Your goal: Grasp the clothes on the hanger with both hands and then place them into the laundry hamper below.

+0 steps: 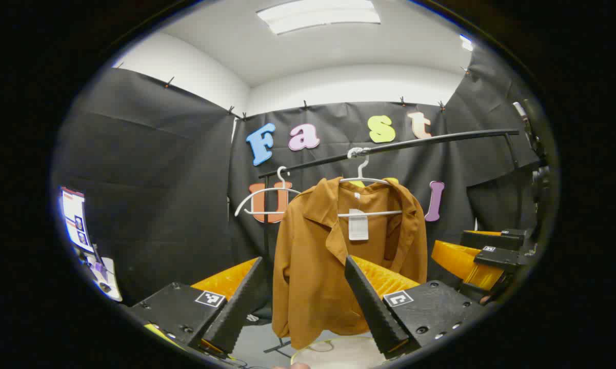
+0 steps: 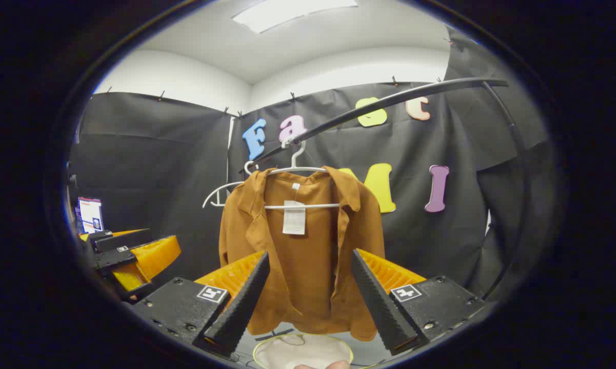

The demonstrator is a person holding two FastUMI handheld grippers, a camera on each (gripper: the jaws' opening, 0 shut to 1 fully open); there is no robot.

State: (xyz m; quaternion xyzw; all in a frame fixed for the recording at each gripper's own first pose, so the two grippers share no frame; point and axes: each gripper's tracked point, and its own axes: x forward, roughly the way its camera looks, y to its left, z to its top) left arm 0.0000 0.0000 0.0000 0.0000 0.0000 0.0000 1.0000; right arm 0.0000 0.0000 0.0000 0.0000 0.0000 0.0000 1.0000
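A black rail [image 2: 390,100] crosses the booth and carries two white hangers. One hanger [image 2: 297,169] holds a brown shirt [image 2: 302,256] with a white tag at the collar; the other hanger [image 1: 266,200], just beside it, hangs bare. On the grey floor [image 1: 256,343] below stands a round hamper [image 2: 302,351], its pale rim showing under the shirt's hem.

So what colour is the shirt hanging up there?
The shirt is a rusty orange-brown, plain with no pattern. It shows best in the right gripper view.
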